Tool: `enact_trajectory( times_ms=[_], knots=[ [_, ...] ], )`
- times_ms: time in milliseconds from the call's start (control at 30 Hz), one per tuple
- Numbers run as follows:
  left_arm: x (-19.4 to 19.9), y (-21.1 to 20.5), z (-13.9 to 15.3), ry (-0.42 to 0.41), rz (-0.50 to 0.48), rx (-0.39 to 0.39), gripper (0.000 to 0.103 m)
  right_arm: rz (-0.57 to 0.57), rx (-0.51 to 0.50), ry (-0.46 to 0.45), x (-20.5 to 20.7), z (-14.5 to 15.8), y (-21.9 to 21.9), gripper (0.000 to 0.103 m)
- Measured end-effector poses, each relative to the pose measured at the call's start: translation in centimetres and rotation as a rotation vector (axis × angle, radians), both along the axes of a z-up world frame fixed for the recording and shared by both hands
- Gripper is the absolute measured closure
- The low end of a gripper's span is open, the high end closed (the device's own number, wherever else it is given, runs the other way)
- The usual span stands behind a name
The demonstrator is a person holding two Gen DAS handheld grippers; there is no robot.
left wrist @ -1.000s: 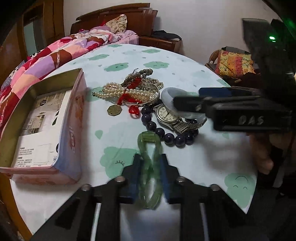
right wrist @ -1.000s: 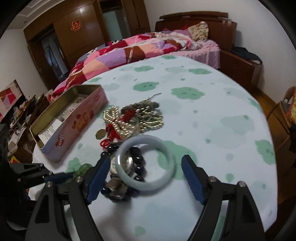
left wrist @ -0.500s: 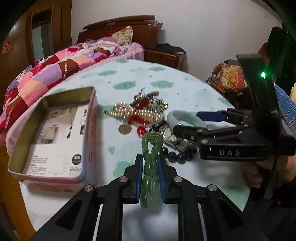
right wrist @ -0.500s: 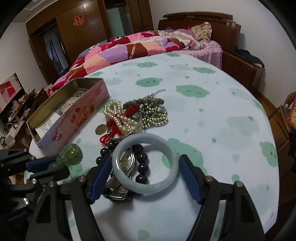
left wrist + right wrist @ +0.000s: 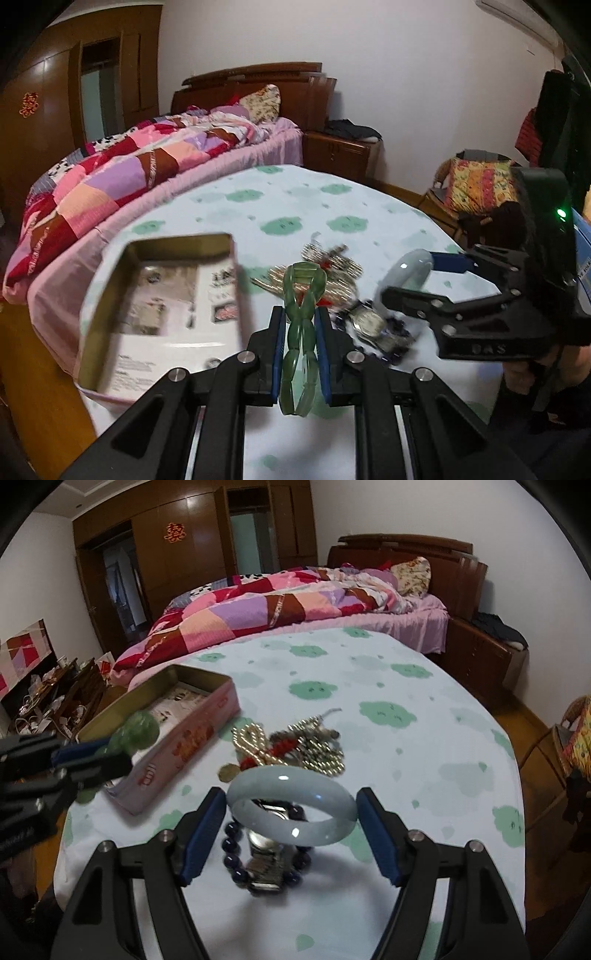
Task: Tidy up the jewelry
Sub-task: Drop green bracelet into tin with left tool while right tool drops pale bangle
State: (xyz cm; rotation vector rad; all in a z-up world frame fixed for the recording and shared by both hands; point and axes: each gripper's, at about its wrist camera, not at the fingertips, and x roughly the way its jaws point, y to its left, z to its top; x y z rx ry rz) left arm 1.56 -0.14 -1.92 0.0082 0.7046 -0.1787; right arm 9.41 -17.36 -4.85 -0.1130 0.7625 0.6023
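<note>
nearest, the left gripper (image 5: 299, 347) pinches one green stone link bracelet (image 5: 301, 332) above the table; the right gripper (image 5: 291, 819), spread wide, clasps one pale jade bangle (image 5: 291, 814). under them lie one watch (image 5: 264, 853), one dark bead strand (image 5: 236, 860), then one open pink tin (image 5: 181, 738).

Tin (image 5: 192, 734) left of jewelry pile (image 5: 295, 746) (on table (image 5: 424, 760)).

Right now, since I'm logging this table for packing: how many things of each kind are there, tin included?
green bracelet: 1
pale bangle: 1
dark bead bracelet: 1
watch: 1
tin: 1
tangled bead strands: too knotted to count
Total: 5, plus the tangle
</note>
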Motion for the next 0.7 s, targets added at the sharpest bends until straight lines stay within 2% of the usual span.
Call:
enact_trajectory(
  times_ms=[400, 700],
  knots=[
    [4.0, 7.4, -0.1, -0.026, 0.167, 0.015, 0.088, 0.080, -0.039, -0.091, 1.8, 3.2, 6.0, 0.028],
    [6.0, 9.8, -1.1, -0.028, 0.193, 0.033, 0.088, 0.170, -0.045, -0.130, 3.1, 3.8, 12.0, 0.028]
  ],
)
